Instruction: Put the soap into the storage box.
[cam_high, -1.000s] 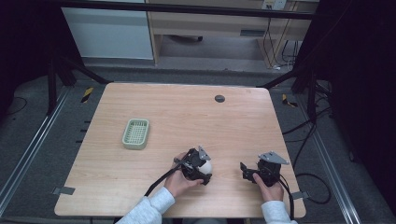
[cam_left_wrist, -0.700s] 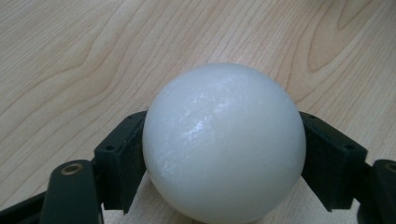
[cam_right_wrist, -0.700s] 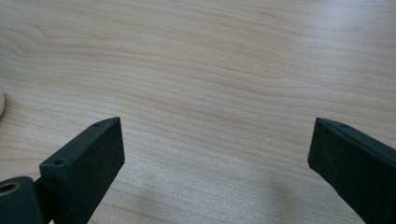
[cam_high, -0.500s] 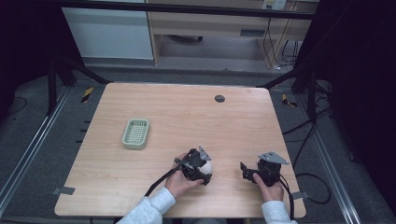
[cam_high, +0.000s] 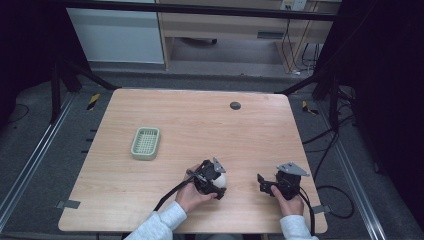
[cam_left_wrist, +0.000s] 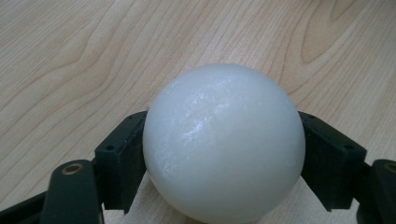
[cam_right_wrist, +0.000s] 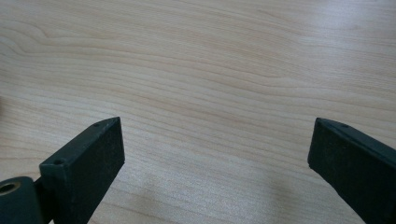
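A pale wood-grain counter (cam_high: 200, 125) fills the middle of the high view, its corners rounded, sitting on a dark grey floor with metal rails running down either side. Beyond the far edge stands light wooden furniture and a pale panel, with cables hanging at the right in the dark.

Starting at the left of the counter: a small pale green basket (cam_high: 145, 143), rectangular with rounded corners and a slatted, grid-like bottom, sits alone, well apart from everything else. Farther back, near the far edge, a small dark round disc (cam_high: 235, 105) is set into the wood.

Now the near edge. The left hand-held gripper (cam_high: 215, 181), black and angular, is clenched on a white ball (cam_left_wrist: 223, 144). In the left gripper view its two black jaws press the ball's sides, and the ball looks smooth, matte, faintly glossy at the top, hovering close over the counter's grain. That puts the ball near the counter's front edge, a little right of centre.

Over to the right, the right hand-held gripper (cam_high: 267, 184) is held just above the wood with a grey three-cornered plate on top. Its jaws stand wide apart, bare grain between them.

No readable writing anywhere.
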